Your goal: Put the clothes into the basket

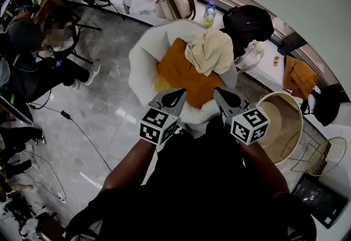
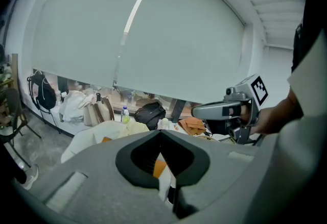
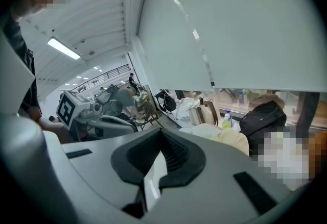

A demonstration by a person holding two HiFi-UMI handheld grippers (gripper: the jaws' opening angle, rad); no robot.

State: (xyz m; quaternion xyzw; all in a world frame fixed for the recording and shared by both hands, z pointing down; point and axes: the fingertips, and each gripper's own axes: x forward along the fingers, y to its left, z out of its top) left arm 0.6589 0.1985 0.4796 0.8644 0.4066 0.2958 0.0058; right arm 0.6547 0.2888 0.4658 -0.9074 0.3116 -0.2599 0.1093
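Task not yet begun, by the look of it. Left tongs point(image 1: 180, 93) and right tongs point(image 1: 218, 93) are held side by side close to the person's body, both angled a little downward. Each pair is pressed together at the tips with nothing between them; the two gripper views show this plainly. Clothes are straight ahead of both tips. An orange garment point(image 1: 184, 78) is spread over the seat of a white armchair point(image 1: 143, 59), its near edge just beyond the tongs. A cream garment point(image 1: 211, 50) is bunched on top of it, farther out and slightly toward the right tongs' side. Neither piece is touched. The round basket point(image 1: 282, 124) stands on the floor just to the right of the right tongs, near the chair, and the part of its inside that shows is bare. A black backpack point(image 1: 248, 23) and a water bottle point(image 1: 209, 13) sit well beyond the clothes, by the window ledge. Judgement: nothing done so far. Both garments remain to be pinched, lifted off the chair and carried right to the basket. The cream one looks the easier first pick, being on top.
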